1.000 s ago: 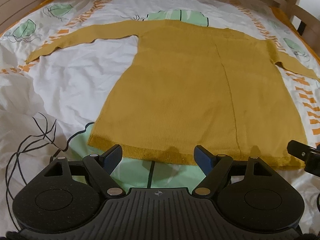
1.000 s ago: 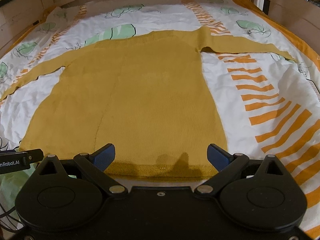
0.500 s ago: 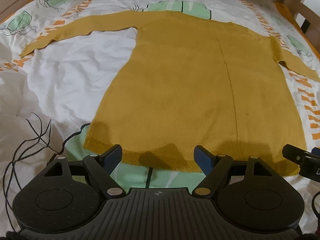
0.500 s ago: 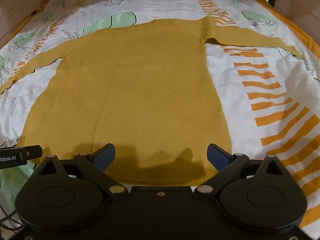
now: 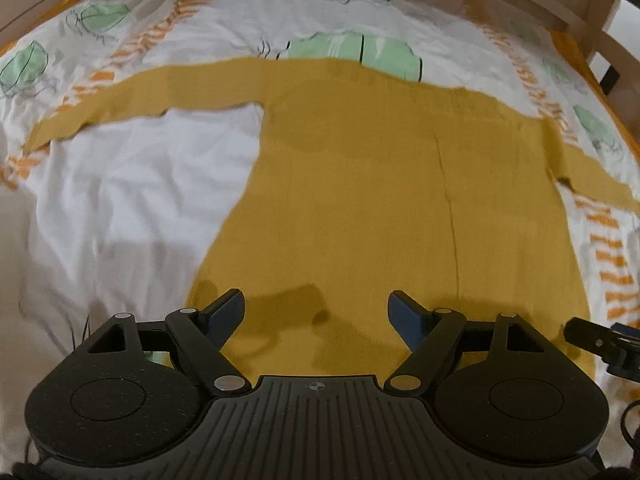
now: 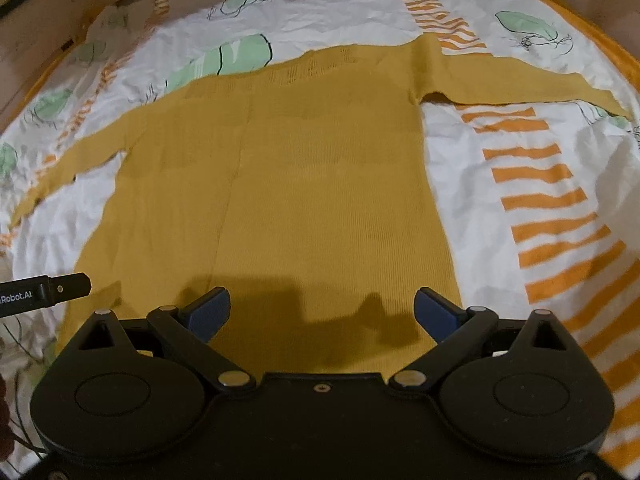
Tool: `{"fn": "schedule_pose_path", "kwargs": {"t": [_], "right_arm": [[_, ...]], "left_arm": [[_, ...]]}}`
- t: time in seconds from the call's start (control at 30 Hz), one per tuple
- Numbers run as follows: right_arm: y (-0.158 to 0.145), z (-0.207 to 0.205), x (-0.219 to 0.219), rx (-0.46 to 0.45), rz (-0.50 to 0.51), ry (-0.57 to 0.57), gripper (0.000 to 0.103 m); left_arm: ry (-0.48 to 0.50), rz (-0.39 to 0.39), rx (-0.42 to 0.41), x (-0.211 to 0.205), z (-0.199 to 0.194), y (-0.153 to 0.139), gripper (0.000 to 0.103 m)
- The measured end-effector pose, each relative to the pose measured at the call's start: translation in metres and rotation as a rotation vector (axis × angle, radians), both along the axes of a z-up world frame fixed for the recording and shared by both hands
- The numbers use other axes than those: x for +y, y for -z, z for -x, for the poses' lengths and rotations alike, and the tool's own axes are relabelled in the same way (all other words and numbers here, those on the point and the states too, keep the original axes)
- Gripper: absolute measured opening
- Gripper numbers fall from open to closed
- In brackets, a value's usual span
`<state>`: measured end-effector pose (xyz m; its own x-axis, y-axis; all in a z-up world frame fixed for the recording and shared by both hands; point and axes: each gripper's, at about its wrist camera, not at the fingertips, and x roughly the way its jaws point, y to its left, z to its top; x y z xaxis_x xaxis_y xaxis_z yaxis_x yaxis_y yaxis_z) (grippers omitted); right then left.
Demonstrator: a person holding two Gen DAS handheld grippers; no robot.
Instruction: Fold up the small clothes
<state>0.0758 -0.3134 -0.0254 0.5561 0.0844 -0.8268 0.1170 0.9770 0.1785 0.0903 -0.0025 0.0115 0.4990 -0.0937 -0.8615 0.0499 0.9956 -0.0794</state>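
Left gripper (image 5: 316,312) spread wide, nothing between its blue pads (image 5: 226,312), poised over the near-left part of the mustard sweater (image 5: 380,200). Right gripper (image 6: 322,312) likewise agape and empty, over the sweater's near-right part, just inside its side edge. Sweater itself spread flat on the printed bedsheet (image 5: 132,200), hem toward the cameras, neckline at the far end, left sleeve (image 5: 132,100) stretched away from the body to one side, right sleeve (image 6: 520,84) to the other. A long crease line (image 5: 448,208) down the sweater body, off-centre.

No fold begun yet, judging by the flat layout; probably lining up for a pinch along the hem (hem itself hidden under the gripper housings in both views).

Risks from here:
- Pinching sheet together with knit, since the sheet lies directly beneath the sweater; lifting would then drag the bedding and spoil the layout.
- Catching only the top layer of the sweater; the back layer would lag and bunch.
- Uneven lift between the two sides, skewing the fold and pulling the sleeves out of line.
- Thin knit slipping from a shallow grip.
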Motion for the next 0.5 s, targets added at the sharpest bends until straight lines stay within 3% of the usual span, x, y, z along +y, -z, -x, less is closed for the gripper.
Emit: {"fn": "schedule_pose_path", "kwargs": {"t": [0.27,0.5], "right_arm": [[-0.008,-0.040,-0.025,-0.024,-0.088,-0.009,0.099],[-0.006,-0.080,-0.058,-0.056,-0.116,0.027,0.103]], "left_arm": [[-0.012,0.093,-0.063,0.004,-0.048,-0.009,0.078],[-0.060,0.314,-0.095,0.021,-0.096,0.001,0.078]]}}
